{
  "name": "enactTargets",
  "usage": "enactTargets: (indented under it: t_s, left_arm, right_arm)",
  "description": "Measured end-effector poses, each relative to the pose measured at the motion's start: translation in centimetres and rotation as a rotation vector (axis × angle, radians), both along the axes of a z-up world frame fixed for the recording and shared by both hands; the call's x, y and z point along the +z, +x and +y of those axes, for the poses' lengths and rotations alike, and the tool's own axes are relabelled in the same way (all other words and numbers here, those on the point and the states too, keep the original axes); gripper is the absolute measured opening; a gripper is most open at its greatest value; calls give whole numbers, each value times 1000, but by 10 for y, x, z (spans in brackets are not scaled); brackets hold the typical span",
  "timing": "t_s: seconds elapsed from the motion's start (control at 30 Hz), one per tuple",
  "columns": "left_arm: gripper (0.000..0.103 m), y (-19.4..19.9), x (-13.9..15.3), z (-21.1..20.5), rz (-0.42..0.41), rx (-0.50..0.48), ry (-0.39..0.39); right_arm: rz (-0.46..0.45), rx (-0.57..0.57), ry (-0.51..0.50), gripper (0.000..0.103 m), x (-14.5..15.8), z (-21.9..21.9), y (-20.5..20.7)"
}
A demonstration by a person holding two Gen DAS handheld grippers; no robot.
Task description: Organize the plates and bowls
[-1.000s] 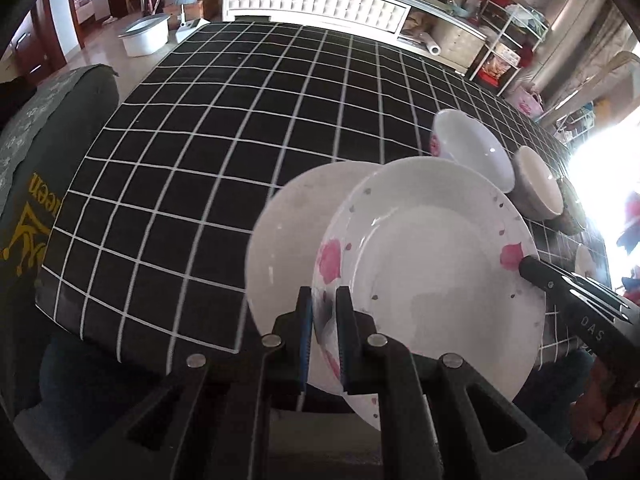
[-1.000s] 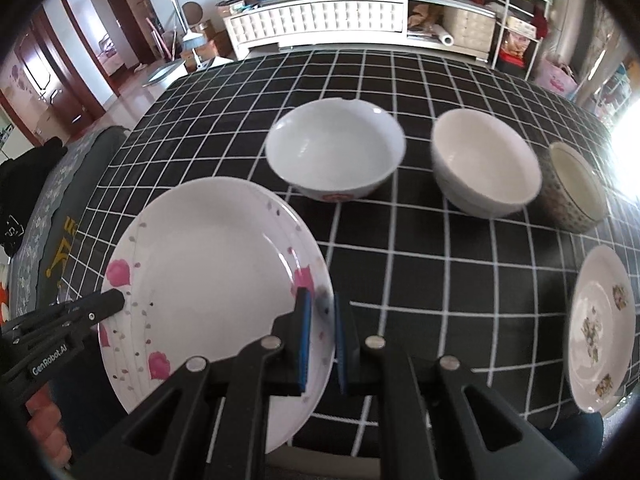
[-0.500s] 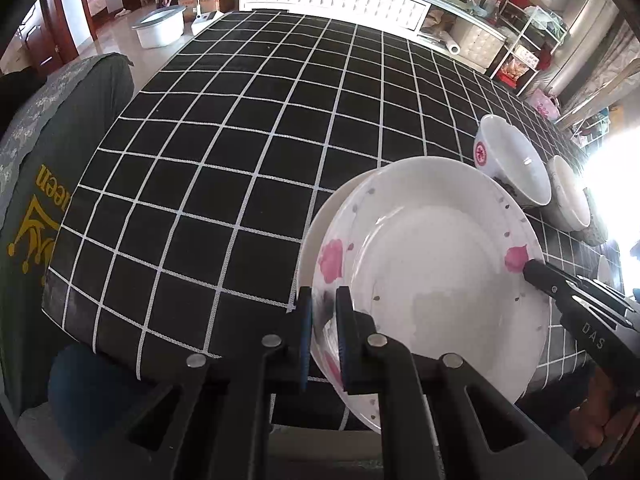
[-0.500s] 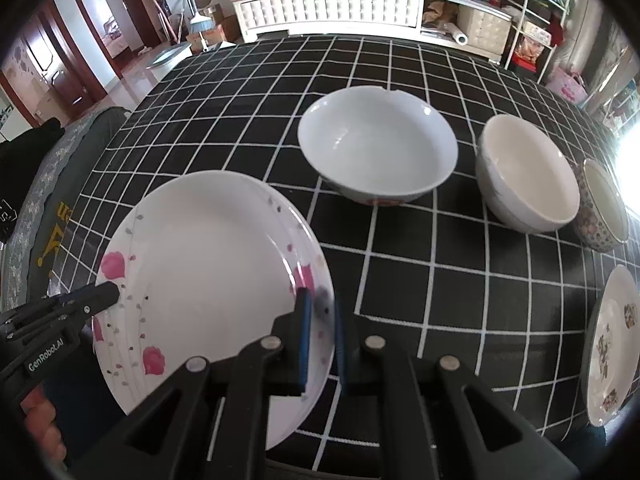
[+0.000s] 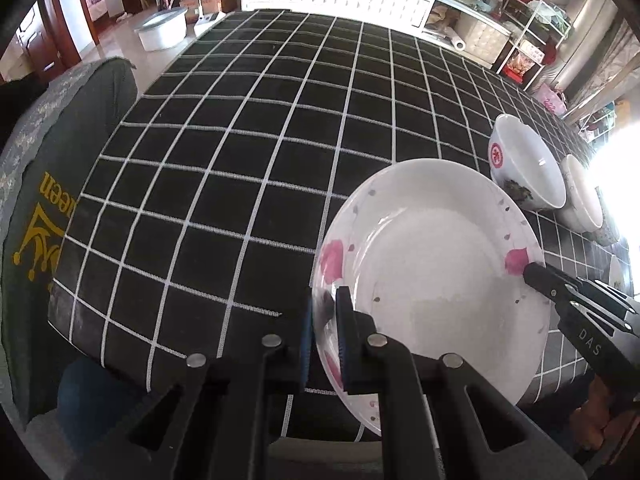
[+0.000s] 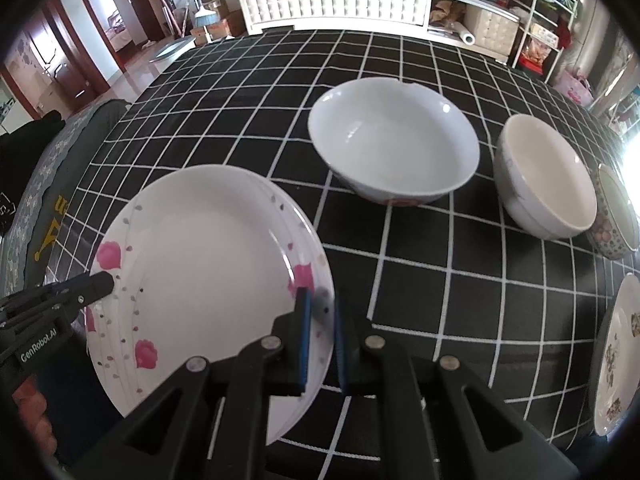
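We hold the pink-flowered plate [image 6: 200,264] by two opposite edges, one gripper each side. The left gripper [image 5: 324,336] pinches the near-left rim, its pads pressed onto the china. The right gripper [image 6: 320,336] pinches the opposite rim the same way. We judge the two-sided hold is there to keep a wide, shallow, slippery plate level, since a pinch on one edge alone would let it tip.

From the right wrist view a second rim [image 6: 298,216] peeks out just beyond the plate's far edge, so it seems to sit on or just above another plate. Whether the two touch we cannot tell. We read this as stacking like with like at the near-left corner of the checked tablecloth [image 5: 248,128].

The bowls stand apart in a row to the right: a wide white bowl [image 6: 394,148], a cream bowl [image 6: 546,176], then a patterned bowl [image 6: 618,212] at the frame edge. A small flowered plate [image 6: 618,356] lies near the right edge, still unsorted.

Next need, in our judgement: ease both pinches off together, so neither side drags the plate askew.
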State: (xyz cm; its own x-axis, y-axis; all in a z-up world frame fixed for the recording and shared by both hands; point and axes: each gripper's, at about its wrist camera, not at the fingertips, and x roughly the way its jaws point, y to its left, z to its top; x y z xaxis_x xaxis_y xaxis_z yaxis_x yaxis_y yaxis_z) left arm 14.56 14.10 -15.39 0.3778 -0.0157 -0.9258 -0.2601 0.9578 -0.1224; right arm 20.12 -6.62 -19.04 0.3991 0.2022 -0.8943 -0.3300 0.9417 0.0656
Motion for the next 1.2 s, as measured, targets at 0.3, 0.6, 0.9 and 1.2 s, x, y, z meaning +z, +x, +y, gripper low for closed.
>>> enactTargets:
  t_s: [0.3, 0.6, 0.9, 1.2]
  left_arm:
    - [9, -1, -4, 1, -8, 9, -10]
    - [9, -18, 29, -11, -71, 8, 53]
    - [9, -38, 77, -52, -168, -78, 74]
    - [9, -59, 107, -108, -243, -184, 82]
  right_arm:
    - [-14, 17, -21, 14, 2, 0, -4]
    - [-55, 4, 15, 14, 23, -13, -17]
    - [-153, -10, 80, 15, 67, -34, -44]
    - [-300, -99, 87, 15, 105, -71, -72]
